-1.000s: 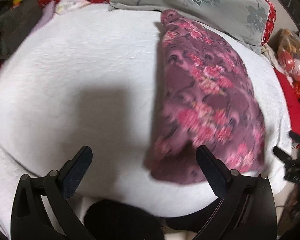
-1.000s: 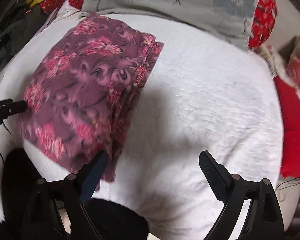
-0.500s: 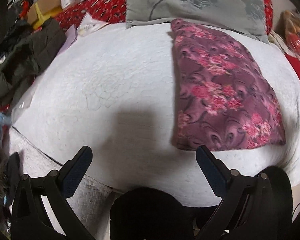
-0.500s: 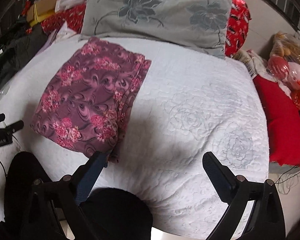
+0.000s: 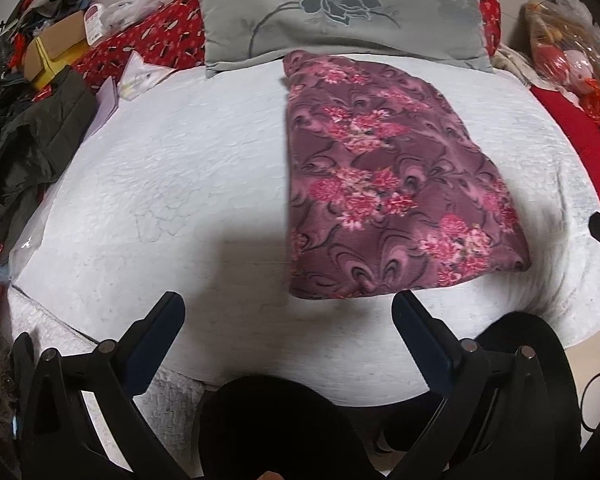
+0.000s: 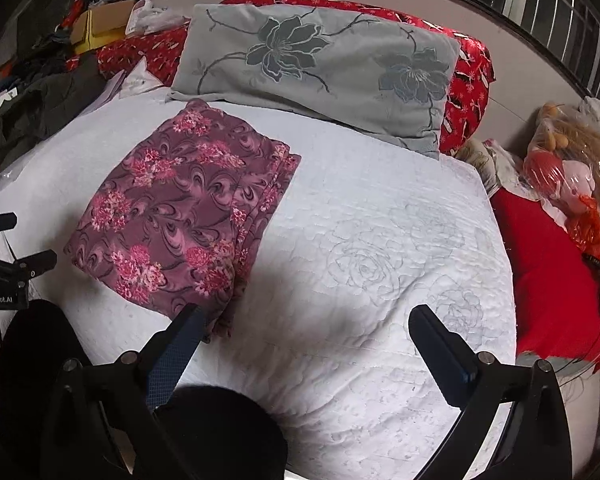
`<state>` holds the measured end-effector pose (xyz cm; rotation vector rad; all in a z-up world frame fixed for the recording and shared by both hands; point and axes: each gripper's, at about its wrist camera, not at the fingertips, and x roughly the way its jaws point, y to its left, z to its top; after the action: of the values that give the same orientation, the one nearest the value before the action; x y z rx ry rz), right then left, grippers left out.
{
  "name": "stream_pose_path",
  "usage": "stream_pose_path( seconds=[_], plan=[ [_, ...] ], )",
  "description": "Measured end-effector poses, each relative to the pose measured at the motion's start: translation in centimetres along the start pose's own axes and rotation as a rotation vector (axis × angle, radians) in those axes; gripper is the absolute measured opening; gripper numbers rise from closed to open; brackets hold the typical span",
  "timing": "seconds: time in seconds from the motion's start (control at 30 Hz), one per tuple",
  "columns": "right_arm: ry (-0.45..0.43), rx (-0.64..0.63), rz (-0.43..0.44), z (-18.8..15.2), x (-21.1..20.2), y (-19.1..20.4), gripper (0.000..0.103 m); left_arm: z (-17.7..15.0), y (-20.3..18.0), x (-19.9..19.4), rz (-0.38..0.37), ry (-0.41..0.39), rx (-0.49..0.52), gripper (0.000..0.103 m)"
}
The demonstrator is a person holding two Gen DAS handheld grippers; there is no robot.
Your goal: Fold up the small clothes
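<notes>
Hovering over the folded floral garment (image 5: 388, 184), both grippers wide and empty.
We are seeing its long axis running away from us; right gripper (image 6: 304, 336) nearer than left gripper (image 5: 288, 320).

Both wrist views look steeply down, sharing the bed (image 5: 172, 168).

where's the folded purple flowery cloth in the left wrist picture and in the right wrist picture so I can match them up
Left wrist: the folded purple floral cloth lies right of centre on the white quilt, beyond the right finger.
Right wrist: the cloth lies left of centre, its near corner at the left fingertip.
Shared landmark: the grey flower pillow, just beyond the cloth's far end in both.
</notes>
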<state>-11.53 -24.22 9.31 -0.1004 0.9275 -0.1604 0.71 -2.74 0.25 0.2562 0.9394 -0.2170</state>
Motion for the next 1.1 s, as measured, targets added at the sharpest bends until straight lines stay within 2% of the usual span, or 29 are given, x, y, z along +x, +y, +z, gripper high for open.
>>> stream_pose_path(
  seconds=[1.1],
  plan=[
    [0.022,0.078,0.025,-1.1,-0.2,-1.1,0.103,-0.4,-2.7,-1.6,-0.096,-0.021,0.039,0.103]
  ],
)
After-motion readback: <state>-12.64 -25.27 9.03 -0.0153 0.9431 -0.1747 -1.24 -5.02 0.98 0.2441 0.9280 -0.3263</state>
